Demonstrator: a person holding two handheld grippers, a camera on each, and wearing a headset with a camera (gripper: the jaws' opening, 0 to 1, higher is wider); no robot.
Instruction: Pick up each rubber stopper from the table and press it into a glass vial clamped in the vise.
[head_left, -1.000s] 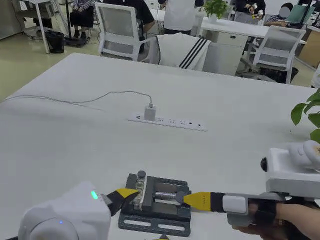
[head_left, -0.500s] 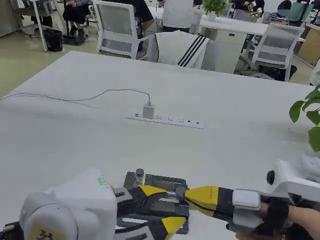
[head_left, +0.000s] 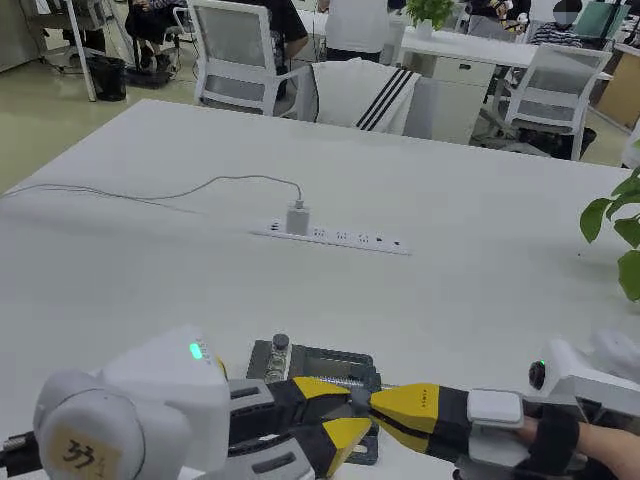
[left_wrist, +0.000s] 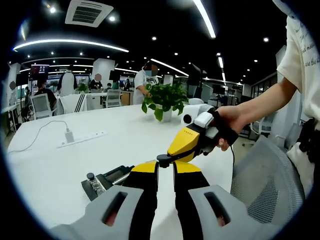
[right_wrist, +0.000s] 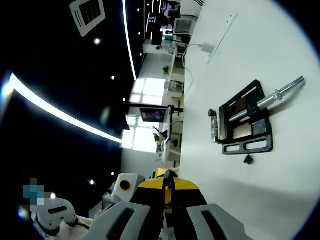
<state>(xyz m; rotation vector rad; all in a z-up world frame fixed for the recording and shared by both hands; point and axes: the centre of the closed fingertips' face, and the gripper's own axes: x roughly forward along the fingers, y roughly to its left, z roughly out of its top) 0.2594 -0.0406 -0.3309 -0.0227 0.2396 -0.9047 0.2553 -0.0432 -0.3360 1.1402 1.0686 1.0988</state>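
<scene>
Black vise (right_wrist: 248, 131) with clamped vial (right_wrist: 214, 122), small dark stopper (right_wrist: 247, 159) just beside, on white table (right_wrist: 272, 47)

Vise (head_left: 320, 358) at six o'clock, near half buried under the yellow jaws. Right gripper (left_wrist: 169, 156) pinches a rubber stopper (left_wrist: 161, 160), mostly swallowed. Dark speck (right_wrist: 247, 159) by the vise, too small to name.

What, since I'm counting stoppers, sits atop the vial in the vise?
A dark stopper caps the glass vial clamped in the vise. How deep it sits cannot be told; the vise hides the vial's lower part.
</scene>
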